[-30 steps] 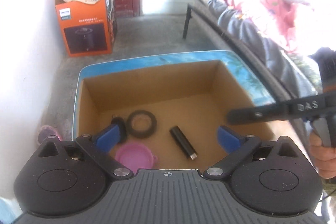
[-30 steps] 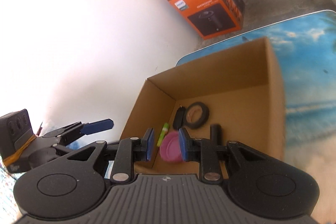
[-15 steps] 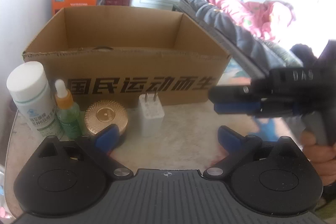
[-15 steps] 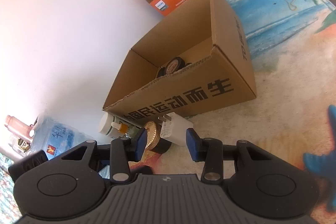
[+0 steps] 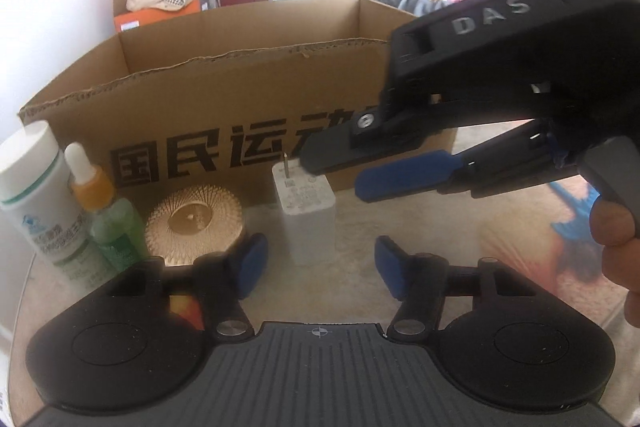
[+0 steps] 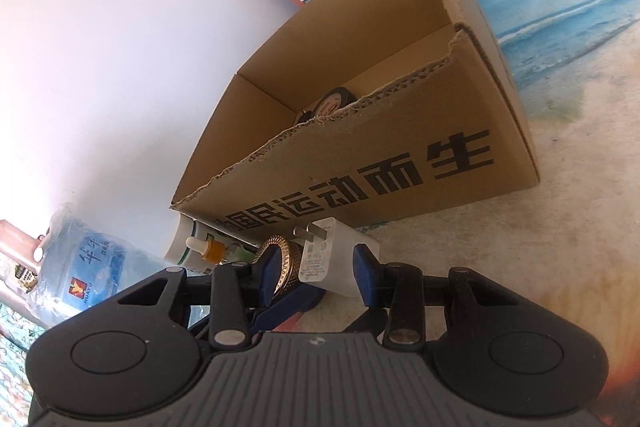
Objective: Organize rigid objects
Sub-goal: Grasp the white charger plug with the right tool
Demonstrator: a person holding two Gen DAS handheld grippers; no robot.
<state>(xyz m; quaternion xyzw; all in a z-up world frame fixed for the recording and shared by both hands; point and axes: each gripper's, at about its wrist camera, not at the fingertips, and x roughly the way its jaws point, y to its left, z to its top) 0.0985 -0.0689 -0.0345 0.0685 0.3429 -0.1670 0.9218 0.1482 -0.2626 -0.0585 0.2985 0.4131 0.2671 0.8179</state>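
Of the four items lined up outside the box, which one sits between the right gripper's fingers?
The white plug adapter, prongs up. The gold-lidded jar, dropper bottle and white bottle stand off to its side.

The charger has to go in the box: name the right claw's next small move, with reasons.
Probably finish closing the right claw on the white charger: its jaws are closing with the charger upright between them, not visibly gripped yet, and the open cardboard box stands just behind it.

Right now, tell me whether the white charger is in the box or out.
Out. The white charger stands upright on the table, prongs up, in front of the cardboard box, beside the gold lid.
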